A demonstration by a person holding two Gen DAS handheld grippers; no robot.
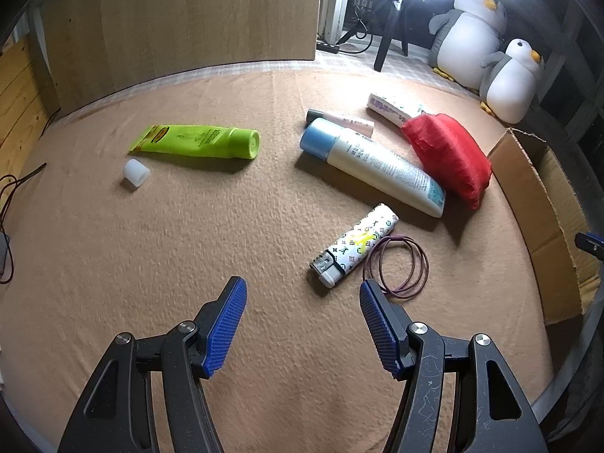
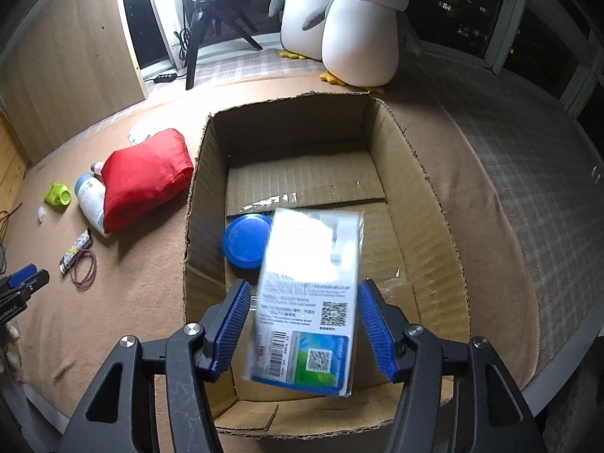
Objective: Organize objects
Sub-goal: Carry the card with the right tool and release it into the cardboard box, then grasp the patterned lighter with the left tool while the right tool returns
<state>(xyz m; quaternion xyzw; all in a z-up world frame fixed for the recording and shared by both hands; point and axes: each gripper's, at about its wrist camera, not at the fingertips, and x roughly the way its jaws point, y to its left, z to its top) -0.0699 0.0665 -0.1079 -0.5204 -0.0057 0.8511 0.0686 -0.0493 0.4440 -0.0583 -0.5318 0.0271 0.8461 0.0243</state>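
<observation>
My right gripper point(image 2: 305, 287) hangs over the open cardboard box point(image 2: 204, 196), pointing steeply down. A flat white-and-blue printed package point(image 2: 313, 264) in clear wrap sits between its blue pads, blurred, with a gap showing at the left pad point(image 2: 234, 321); the jaws are open. A blue round lid point(image 2: 245, 241) lies on the box floor. My left gripper point(image 1: 302, 285) is open above the tan blanket with nothing between its fingers. Just ahead of it lie a patterned lighter point(image 1: 355, 245) and a purple hair tie point(image 1: 400, 268).
Spread on the blanket are a green tube point(image 1: 196, 141), a small white cap point(image 1: 136, 173), a white bottle with a blue cap point(image 1: 377, 166), a pink tube point(image 1: 347, 120) and a red pouch point(image 1: 449, 154). Two plush penguins point(image 2: 362, 26) stand behind the box. A wooden panel point(image 1: 181, 19) rises at the back left.
</observation>
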